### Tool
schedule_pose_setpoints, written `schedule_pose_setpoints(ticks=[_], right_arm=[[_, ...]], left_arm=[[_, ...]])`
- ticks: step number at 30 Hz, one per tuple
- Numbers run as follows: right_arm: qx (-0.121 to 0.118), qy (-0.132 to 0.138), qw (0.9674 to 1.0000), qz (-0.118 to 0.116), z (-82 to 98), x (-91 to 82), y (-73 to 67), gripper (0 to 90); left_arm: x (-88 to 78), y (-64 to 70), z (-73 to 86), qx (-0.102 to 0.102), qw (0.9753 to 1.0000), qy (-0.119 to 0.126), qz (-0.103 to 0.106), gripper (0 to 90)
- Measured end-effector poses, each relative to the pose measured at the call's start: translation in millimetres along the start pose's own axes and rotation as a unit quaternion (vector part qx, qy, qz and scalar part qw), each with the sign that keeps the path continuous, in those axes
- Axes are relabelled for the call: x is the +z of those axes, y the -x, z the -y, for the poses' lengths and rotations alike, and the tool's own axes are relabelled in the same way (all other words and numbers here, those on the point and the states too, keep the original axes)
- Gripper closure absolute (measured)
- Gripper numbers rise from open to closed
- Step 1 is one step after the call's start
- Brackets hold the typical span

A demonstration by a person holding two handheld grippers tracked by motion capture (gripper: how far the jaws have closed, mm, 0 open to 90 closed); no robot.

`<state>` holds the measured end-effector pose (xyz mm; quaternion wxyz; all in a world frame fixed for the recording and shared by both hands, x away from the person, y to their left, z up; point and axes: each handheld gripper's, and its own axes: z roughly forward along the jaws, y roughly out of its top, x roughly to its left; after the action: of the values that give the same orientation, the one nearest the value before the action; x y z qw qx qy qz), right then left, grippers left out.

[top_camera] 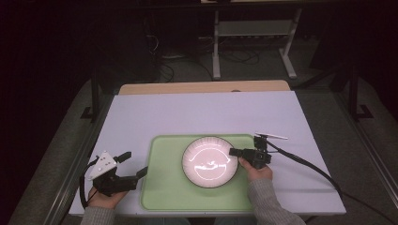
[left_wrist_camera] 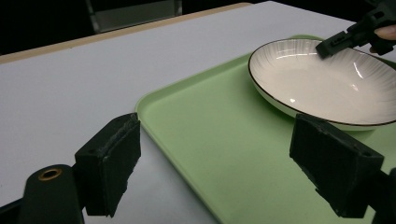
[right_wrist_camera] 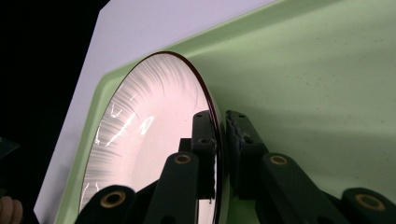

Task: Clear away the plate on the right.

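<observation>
White ribbed ceramic plate with a thin dark rim [top_camera: 209, 161], sitting on a pale green plastic tray [top_camera: 164, 187], slightly right of the tray's middle. Pinched at its right edge by the right gripper [top_camera: 234, 152]: fingers [right_wrist_camera: 205, 135] narrowed onto the rim, one inside the bowl of the plate, the other outside and under the lip, as seen close up in the right gripper view. Gripped at the rim, probably because the thin edge is the one part a narrow two-finger hold can close on; the low, sideways approach keeps the outer finger able to slip beneath the lip. Plate bottom apparently down on the tray or barely tilted; hard to tell which.

Left gripper [top_camera: 133, 164] resting near the tray's left edge, well apart from the plate, fingers [left_wrist_camera: 109, 163] spread wide with nothing between them, looking across the tray toward the plate. Likely parked there ready to steady the tray or take the plate's other side.

Tray lying on a desk covered by a pale lilac sheet [top_camera: 187, 115], set near the front edge, within easy reach of both hands.
</observation>
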<state>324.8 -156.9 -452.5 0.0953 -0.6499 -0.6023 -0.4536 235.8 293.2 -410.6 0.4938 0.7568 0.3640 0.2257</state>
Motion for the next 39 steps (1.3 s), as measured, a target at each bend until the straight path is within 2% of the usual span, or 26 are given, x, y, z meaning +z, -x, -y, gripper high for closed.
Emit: schedule_pose_setpoints(ticks=[12,27,34,39], right_arm=[[-0.002,-0.009,0.9999,0.014,2.2,1.9,1.8,81.3],[-0.004,-0.009,0.9998,0.017,2.6,1.8,1.8,81.1],[-0.008,-0.009,0.9998,0.018,2.7,0.2,1.3,78.0],[-0.016,-0.005,0.9994,0.029,2.4,-3.2,1.0,70.9]], left_arm=[[-0.1,-0.2,0.0,0.0,1.0,0.0,0.0,16.1],[0.1,0.0,-0.1,0.0,1.0,0.0,0.0,16.1],[0.0,0.2,-0.1,0.0,1.0,0.0,0.0,16.1],[0.0,0.1,-0.1,0.0,1.0,0.0,0.0,16.1]])
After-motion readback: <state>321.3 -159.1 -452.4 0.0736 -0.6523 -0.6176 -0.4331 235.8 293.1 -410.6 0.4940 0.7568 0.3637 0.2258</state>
